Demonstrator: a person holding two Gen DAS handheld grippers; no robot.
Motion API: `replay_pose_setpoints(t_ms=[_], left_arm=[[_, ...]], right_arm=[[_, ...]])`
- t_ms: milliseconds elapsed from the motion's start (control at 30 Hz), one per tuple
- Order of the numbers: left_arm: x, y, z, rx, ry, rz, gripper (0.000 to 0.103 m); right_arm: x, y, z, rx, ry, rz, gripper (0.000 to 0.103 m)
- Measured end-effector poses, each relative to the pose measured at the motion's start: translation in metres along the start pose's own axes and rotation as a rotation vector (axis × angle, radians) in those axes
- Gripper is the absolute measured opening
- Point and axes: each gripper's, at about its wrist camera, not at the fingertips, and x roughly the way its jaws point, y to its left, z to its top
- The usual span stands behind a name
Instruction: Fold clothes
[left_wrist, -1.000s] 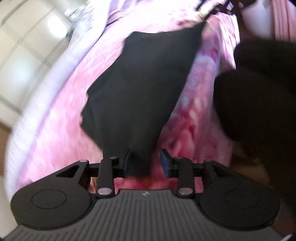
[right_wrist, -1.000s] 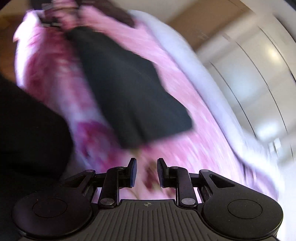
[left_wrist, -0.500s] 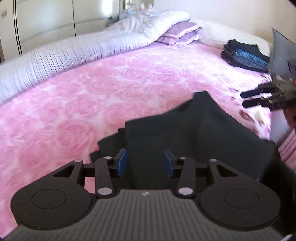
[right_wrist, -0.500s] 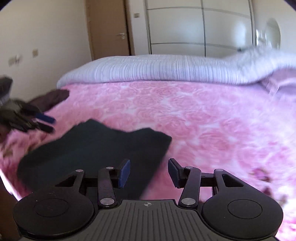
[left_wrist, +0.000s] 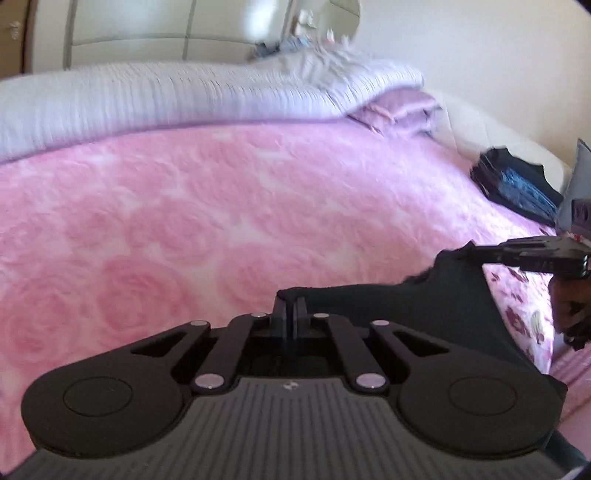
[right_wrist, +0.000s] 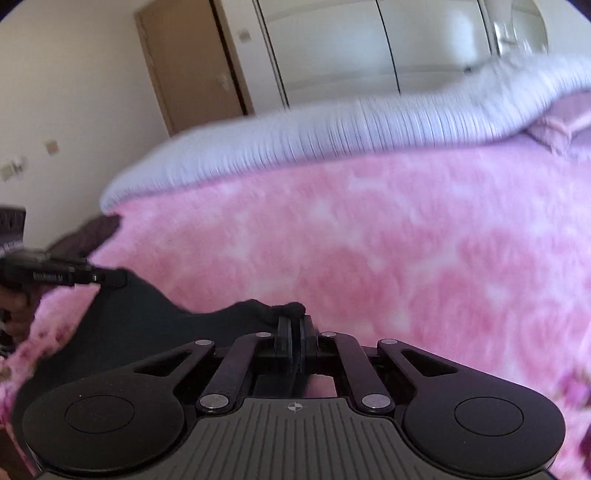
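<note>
A black garment (left_wrist: 424, 310) lies on the pink rose-patterned bedspread (left_wrist: 221, 221). My left gripper (left_wrist: 290, 310) is shut on its near left corner. My right gripper (right_wrist: 295, 325) is shut on the garment's other corner (right_wrist: 280, 310); the cloth (right_wrist: 129, 325) stretches away to the left. Each gripper shows in the other's view: the right one (left_wrist: 476, 253) at the right edge, the left one (right_wrist: 118, 278) at the left edge, both pinching the cloth's edge.
A stack of folded dark clothes (left_wrist: 513, 184) sits at the bed's far right. A rolled white-lilac duvet (left_wrist: 184, 96) and lilac pillows (left_wrist: 399, 110) lie along the far side. A dark brown garment (right_wrist: 88, 236) lies at the bed's left corner. Wardrobe (right_wrist: 369, 48) and door (right_wrist: 192, 66) stand behind.
Both grippers were open half a second ago over the black garment. They have now closed on its two near corners and the cloth is pulled taut between them.
</note>
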Motion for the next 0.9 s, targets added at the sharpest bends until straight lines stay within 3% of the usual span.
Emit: replay_pose_setpoints(t_ms=[33,100,233,400,467,633,767,900], left_arm=[[0.0,0.002,-0.001,-0.01,-0.008,0.003,0.001],[0.022,0.01,-0.009,-0.041,0.049,0.022,0.001],[0.046,0.019,-0.016,-0.072,0.074,0.045,0.004],[0.036,0.018,-0.01,-0.068,0.091,0.078,0.006],[0.023,0.019,-0.01,-0.084,0.084,0.102,0.013],[0.013,-0.02,-0.014,-0.001,0.074,0.072,0.012],[0.005,-0.05,-0.017,0.065,0.066,0.048,0.012],[-0.002,-0.081,-0.021,0.132,0.059,0.027,0.015]], right_arm=[[0.003,-0.001,0.002,-0.005,-0.002,0.002,0.002],[0.01,-0.003,0.006,-0.014,-0.005,0.007,0.002],[0.047,-0.007,-0.007,-0.031,0.097,-0.028,0.002],[0.034,-0.008,-0.006,-0.033,0.086,-0.03,0.004],[0.019,-0.001,-0.002,-0.058,0.074,-0.074,0.008],[-0.031,0.028,-0.011,-0.02,0.001,-0.066,0.019],[-0.05,0.065,-0.043,-0.015,0.008,0.046,0.025],[-0.037,0.081,-0.077,-0.048,0.092,0.062,0.029]])
